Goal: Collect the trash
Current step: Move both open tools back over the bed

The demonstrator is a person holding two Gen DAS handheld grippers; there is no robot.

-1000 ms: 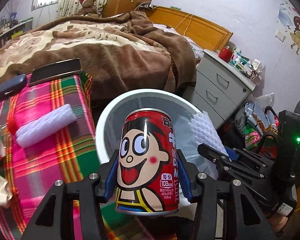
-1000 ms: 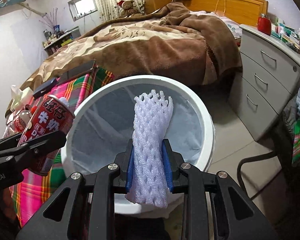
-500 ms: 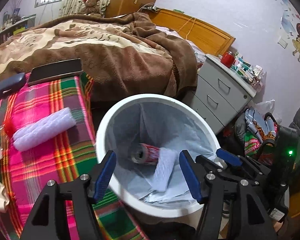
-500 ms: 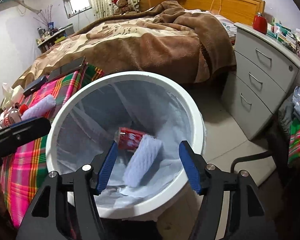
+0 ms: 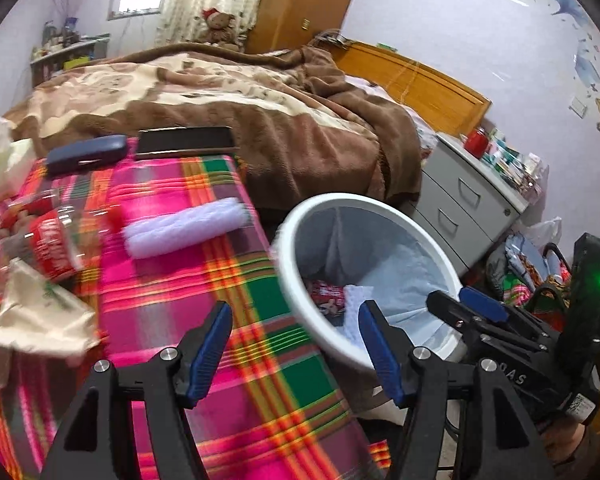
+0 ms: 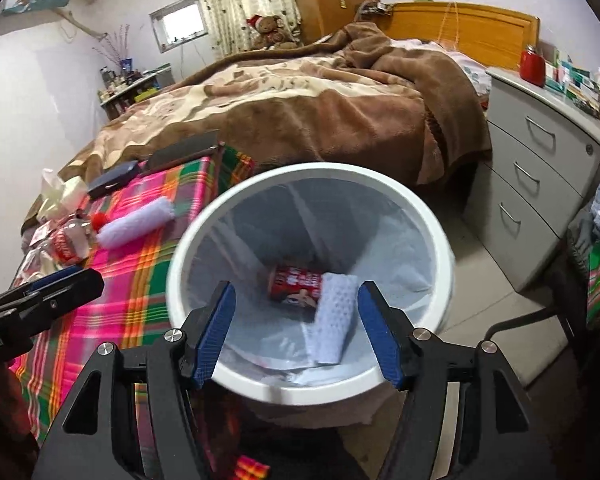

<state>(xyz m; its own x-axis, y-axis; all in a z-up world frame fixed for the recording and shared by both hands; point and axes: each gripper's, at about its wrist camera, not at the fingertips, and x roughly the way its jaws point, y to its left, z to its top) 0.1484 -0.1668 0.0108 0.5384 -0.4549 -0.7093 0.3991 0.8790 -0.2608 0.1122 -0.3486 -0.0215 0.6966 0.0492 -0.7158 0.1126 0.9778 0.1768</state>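
The white trash bin (image 6: 440,236) with a pale liner stands beside the plaid-covered table (image 5: 236,344). Inside it lie a red drink can (image 6: 294,286) and a white foam net sleeve (image 6: 334,316); both also show in the left wrist view, the can (image 5: 326,296) half hidden by the rim. My right gripper (image 6: 296,332) is open and empty above the bin. My left gripper (image 5: 296,344) is open and empty over the table edge, left of the bin (image 5: 288,276). On the table lie another foam sleeve (image 5: 184,228), a crushed plastic bottle with a red label (image 5: 48,240) and crumpled paper (image 5: 36,316).
A dark glasses case (image 5: 86,154) and a black phone (image 5: 184,142) lie at the table's far end. A bed with a brown blanket (image 6: 300,112) is behind. A grey drawer unit (image 6: 540,168) stands right of the bin. Bags and clothes (image 5: 532,260) lie at right.
Both grippers opened and dropped the can and the foam sleeve into the bin. The left gripper has since swung left over the table; the right stays over the bin.
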